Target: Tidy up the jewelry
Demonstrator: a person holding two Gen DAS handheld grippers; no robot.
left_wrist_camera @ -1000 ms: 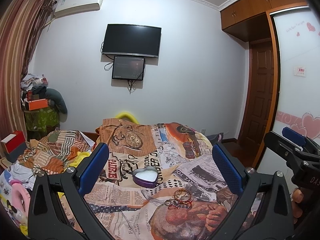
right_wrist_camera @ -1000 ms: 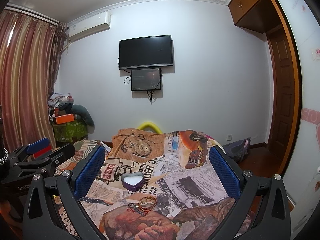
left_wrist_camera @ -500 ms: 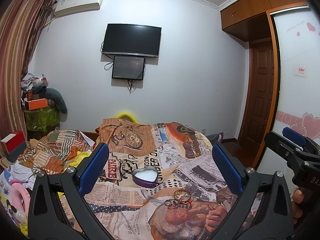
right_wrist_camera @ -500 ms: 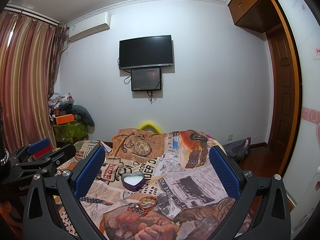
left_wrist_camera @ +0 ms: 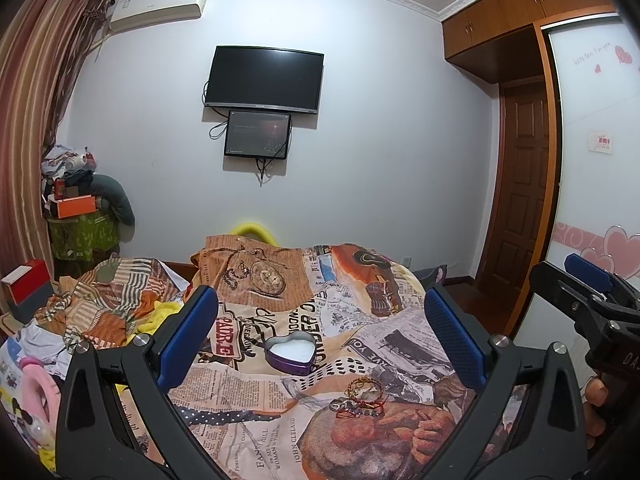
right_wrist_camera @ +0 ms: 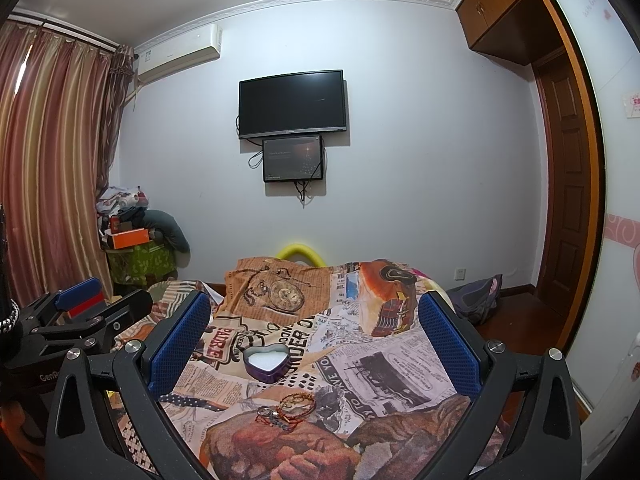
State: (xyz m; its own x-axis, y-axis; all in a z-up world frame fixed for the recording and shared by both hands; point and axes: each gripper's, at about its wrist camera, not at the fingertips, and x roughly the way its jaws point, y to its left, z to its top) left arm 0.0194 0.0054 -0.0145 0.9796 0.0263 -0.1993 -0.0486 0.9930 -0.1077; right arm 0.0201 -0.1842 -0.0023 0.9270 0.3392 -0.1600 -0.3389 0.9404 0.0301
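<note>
Jewelry [left_wrist_camera: 359,397] between spread fingers [left_wrist_camera: 188,336]

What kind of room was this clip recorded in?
Most likely a home bedroom. A bed with a newspaper-print cover fills the foreground, a television hangs on the far wall, and striped curtains and a built-in wooden wardrobe line the sides.
</note>
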